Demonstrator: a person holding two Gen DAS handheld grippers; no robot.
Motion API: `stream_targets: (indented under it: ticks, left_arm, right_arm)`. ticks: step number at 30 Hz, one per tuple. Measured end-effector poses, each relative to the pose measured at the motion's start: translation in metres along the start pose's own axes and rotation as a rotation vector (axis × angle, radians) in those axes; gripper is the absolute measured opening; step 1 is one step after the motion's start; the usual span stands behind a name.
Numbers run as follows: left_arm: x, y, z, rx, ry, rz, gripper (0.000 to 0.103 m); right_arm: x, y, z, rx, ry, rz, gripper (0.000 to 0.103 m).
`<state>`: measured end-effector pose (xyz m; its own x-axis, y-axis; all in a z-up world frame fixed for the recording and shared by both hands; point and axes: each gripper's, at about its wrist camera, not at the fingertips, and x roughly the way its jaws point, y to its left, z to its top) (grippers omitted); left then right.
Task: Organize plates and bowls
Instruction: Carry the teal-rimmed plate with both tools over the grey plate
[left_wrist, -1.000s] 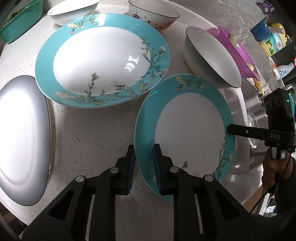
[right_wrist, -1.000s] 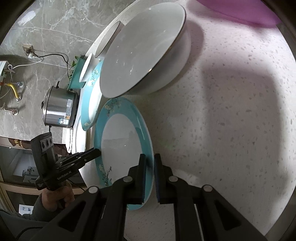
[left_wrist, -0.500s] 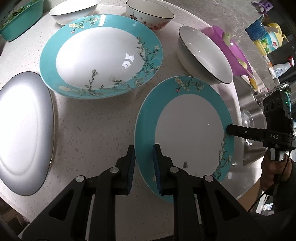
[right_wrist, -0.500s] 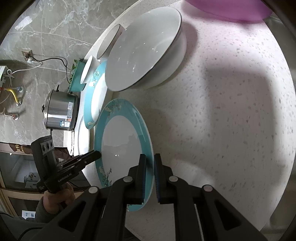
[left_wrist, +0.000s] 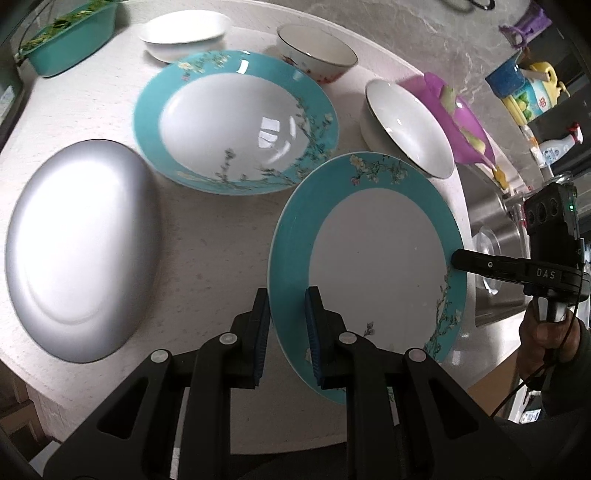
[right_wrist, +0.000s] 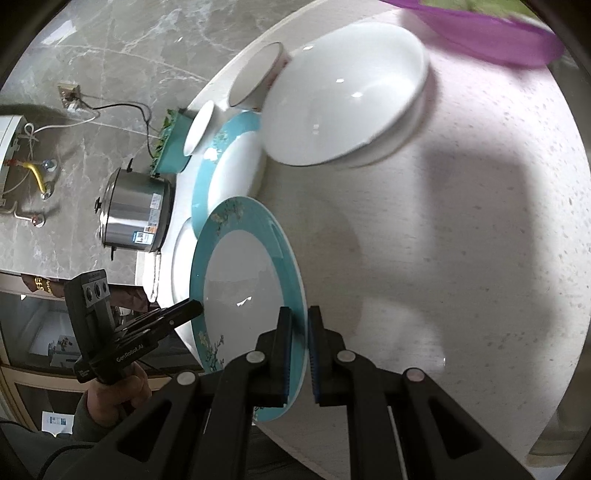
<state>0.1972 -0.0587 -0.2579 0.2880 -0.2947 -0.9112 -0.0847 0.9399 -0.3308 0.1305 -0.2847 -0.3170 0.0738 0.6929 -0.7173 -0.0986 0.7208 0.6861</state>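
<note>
Left gripper: your blue pads straddle the near-left rim of the small teal plate, one under the rim, one on its face. Clamped on it.
Right gripper: your pads pinch the opposite edge of the same plate from the far side; in the left wrist view its black finger tip meets the rim at the right. Closed on the rim.
Small teal plate: teal band, white centre, blossom sprigs. Held between both tools, tilted, its far edge rising over the counter and overlapping the near rim of the large teal plate in the left wrist view.
Counter: pale speckled stone with a rounded edge, bare patch just ahead of your left tool.
Grey oval plate: flat on the counter, left of the held plate, well apart from it.
Large teal plate: deep, same blossom pattern, resting on the counter beyond the held one.
White bowl: dark-rimmed, right of the large teal plate, just behind the held plate's far edge.
Purple dish: directly behind the white bowl, pale pieces inside.
Flowered bowl: behind the large plate, red print on its side.
White shallow dish: far left of that bowl.
Teal tub: far left corner, greens inside.
Steel pot: on the floor beyond the counter edge, right wrist view.
</note>
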Motion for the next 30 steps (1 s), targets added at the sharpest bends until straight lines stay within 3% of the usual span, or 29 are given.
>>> stream_targets:
  ticks: [30]
  left_arm:
    - [-0.105,0.160,-0.014,-0.142,-0.058,0.079,0.017]
  right_arm:
    - [0.099,0.127,0.033,-0.134,0.108,0.072,0.011]
